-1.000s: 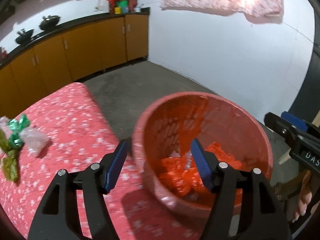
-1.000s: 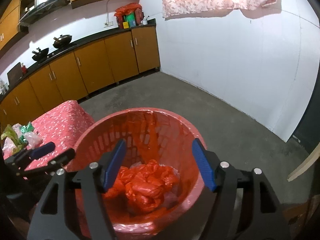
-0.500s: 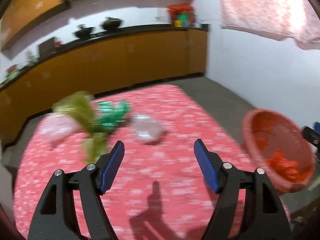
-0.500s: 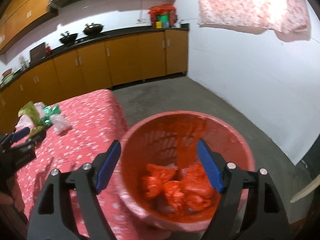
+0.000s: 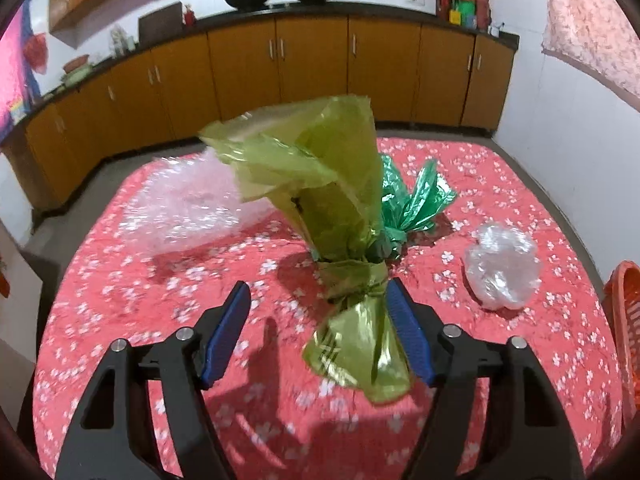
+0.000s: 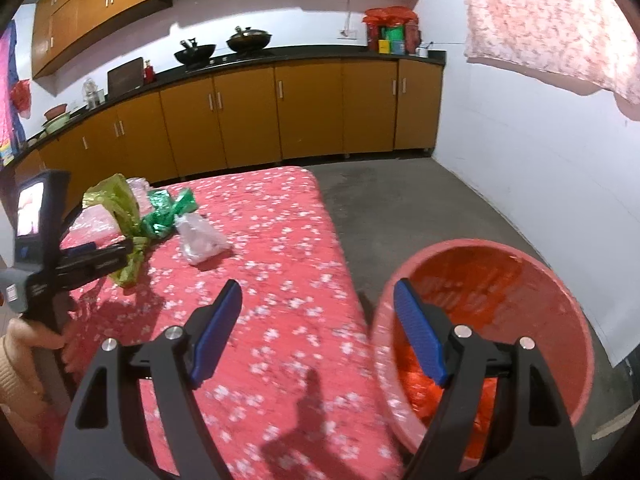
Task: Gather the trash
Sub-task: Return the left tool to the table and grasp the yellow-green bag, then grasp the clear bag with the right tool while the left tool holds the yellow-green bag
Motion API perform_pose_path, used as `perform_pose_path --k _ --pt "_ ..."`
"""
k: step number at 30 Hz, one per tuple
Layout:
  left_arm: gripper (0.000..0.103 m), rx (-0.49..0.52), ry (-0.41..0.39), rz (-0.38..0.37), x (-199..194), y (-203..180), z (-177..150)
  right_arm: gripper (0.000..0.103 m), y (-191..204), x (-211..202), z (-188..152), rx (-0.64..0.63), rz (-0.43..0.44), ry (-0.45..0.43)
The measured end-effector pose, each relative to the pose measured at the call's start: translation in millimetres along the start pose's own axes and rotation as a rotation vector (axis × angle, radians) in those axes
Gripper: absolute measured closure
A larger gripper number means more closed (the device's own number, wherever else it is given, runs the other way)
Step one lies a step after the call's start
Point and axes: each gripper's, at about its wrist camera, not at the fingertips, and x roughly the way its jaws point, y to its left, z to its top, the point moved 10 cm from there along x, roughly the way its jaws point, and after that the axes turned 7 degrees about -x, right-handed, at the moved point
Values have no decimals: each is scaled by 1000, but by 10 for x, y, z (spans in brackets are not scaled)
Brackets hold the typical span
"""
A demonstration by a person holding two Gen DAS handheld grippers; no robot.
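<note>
The yellow-green plastic wrapper [image 5: 320,208] stands bunched and knotted on the surface [image 5: 520,208], which is covered in a red flowered cloth; its lower tail lies between the blue pads of the left gripper [image 5: 318,330], close against the right-hand pad, but the pads do not press on it. That gripper's jaws have just been closing a little and are moderately wide, holding nothing. Just behind the wrapper, touching it, sits a crumpled green foil wrapper [image 5: 412,204]; a clear plastic wad [image 5: 502,266] lies near on the right and a sheet of clear film [image 5: 188,208] spreads to the left. The right gripper [image 6: 318,332] hovers wide and empty over the near edge of the surface, beside the red trash basket [image 6: 552,280] on the floor, which already holds orange bags. The likely next step is closing on the knot. The risk is that the thin film slips or folds away from the pads, since it sits off-centre against one pad. The green foil might also be dragged along and fall to the floor short of the basket.
</note>
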Motion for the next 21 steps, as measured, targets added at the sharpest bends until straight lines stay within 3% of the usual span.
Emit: perform_pose_path --k 4,12,21 --pt "36 38 7 -21 75 -94 47 26 124 87 55 -14 9 6" --pt "61 65 76 -23 225 -189 26 26 207 181 83 -17 12 22" --pt "70 44 73 -46 172 -103 21 26 257 215 104 -15 21 29"
